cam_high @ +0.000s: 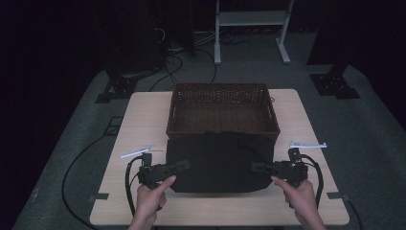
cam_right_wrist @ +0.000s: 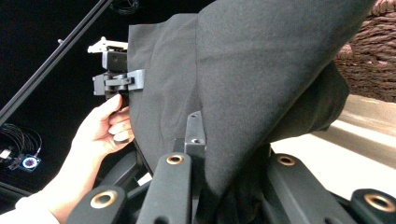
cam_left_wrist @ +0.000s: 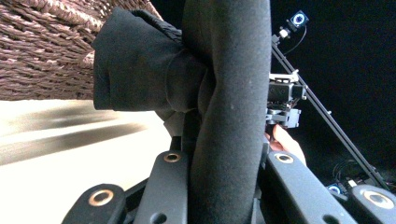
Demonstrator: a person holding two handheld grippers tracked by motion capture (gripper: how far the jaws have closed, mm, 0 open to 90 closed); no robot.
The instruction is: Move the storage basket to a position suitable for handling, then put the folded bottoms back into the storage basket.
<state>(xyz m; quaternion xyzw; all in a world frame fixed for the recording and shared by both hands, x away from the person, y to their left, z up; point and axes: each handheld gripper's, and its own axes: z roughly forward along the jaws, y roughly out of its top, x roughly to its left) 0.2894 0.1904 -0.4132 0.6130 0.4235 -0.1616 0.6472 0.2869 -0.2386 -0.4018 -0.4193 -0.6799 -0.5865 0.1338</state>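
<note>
A folded black cloth point(cam_high: 220, 160) lies across the front of the wooden table point(cam_high: 143, 120), its far edge against a brown wicker basket point(cam_high: 220, 86). My left gripper point(cam_high: 179, 166) is shut on the cloth's left edge and my right gripper point(cam_high: 256, 167) on its right edge. In the left gripper view the cloth point(cam_left_wrist: 140, 60) bunches between the jaws of my left gripper point(cam_left_wrist: 224, 158), with the basket point(cam_left_wrist: 42, 51) behind it and the other gripper point(cam_left_wrist: 282, 100) farther off. Seen from my right gripper point(cam_right_wrist: 224, 158), the cloth point(cam_right_wrist: 261, 70) drapes over the jaws. The other hand point(cam_right_wrist: 100, 130) shows beyond.
Two thin white strips lie on the table, one at the left point(cam_high: 135, 152) and one at the right point(cam_high: 307, 144). A white metal frame point(cam_high: 251, 19) stands on the floor beyond the table. Cables and black stand bases point(cam_high: 335, 84) flank it.
</note>
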